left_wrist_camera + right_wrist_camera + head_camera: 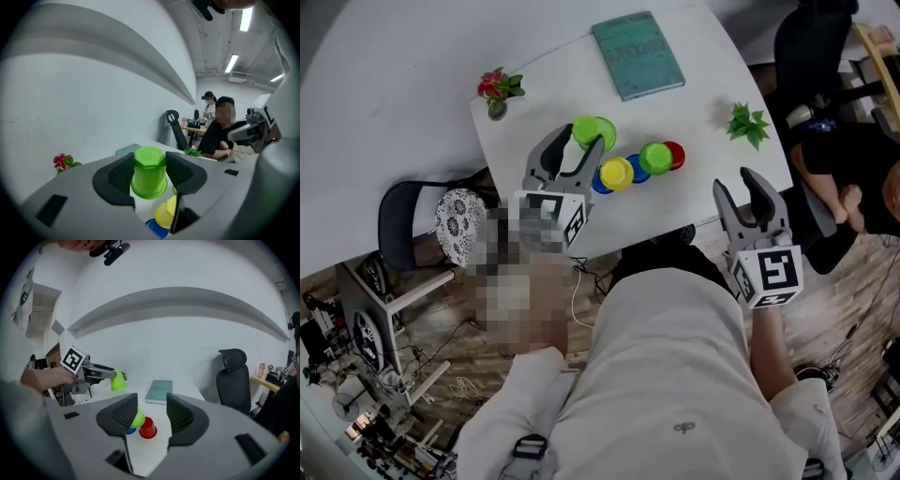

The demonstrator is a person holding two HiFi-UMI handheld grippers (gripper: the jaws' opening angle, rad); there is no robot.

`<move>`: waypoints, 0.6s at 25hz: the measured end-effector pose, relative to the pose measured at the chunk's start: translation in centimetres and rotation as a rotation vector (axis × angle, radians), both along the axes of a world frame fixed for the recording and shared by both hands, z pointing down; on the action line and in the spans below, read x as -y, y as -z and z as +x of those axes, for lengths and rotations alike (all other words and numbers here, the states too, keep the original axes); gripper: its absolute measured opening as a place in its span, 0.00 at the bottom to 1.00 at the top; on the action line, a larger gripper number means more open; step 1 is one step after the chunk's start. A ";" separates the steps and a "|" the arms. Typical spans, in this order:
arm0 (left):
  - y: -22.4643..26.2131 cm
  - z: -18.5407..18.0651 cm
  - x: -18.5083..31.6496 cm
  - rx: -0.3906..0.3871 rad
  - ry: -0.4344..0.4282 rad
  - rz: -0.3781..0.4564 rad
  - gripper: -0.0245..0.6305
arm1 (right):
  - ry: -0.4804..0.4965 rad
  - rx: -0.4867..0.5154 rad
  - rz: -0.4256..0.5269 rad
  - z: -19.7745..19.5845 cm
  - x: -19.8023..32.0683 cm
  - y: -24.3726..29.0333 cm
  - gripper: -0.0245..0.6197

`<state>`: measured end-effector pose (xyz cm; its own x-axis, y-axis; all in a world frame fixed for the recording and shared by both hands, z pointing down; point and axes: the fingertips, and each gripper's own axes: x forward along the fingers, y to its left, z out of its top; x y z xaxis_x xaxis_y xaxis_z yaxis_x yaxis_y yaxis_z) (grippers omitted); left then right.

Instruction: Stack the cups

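My left gripper is shut on a light green cup, held upside down in the air above the white table. In the left gripper view the cup fills the gap between the jaws. Below it stand a yellow cup, blue cups, another green cup and a red cup, close together in a row. My right gripper stands open and empty off the table's front edge; past its jaws lie the green cup and the red cup.
A teal book lies at the back of the table. A small vase of red flowers stands at the left corner, a little green plant at the right. A black office chair and a seated person are to the right.
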<state>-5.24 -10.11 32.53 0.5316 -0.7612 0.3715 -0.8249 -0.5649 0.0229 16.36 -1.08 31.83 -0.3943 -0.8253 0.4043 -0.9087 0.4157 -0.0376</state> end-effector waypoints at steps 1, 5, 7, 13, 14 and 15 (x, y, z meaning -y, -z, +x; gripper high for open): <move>0.3 0.6 -0.4 -0.001 -0.015 0.004 0.37 | 0.004 0.000 0.002 0.1 0.0 0.0 0.35; 0.5 2.7 -2.0 0.016 -0.073 0.010 0.37 | 0.016 -0.001 0.002 0.6 -0.1 0.1 0.35; 0.4 3.5 -2.8 0.027 -0.099 0.010 0.37 | 0.021 0.000 0.002 0.6 -0.1 0.1 0.35; 0.0 5.0 -4.3 0.025 -0.157 0.011 0.37 | 0.028 0.004 -0.001 0.6 -0.2 -0.1 0.35; -0.1 5.1 -4.5 0.026 -0.166 0.013 0.37 | 0.028 0.004 -0.002 0.5 -0.2 -0.1 0.35; -0.2 5.3 -4.7 0.027 -0.176 0.014 0.37 | 0.028 0.003 -0.002 0.5 -0.3 -0.1 0.35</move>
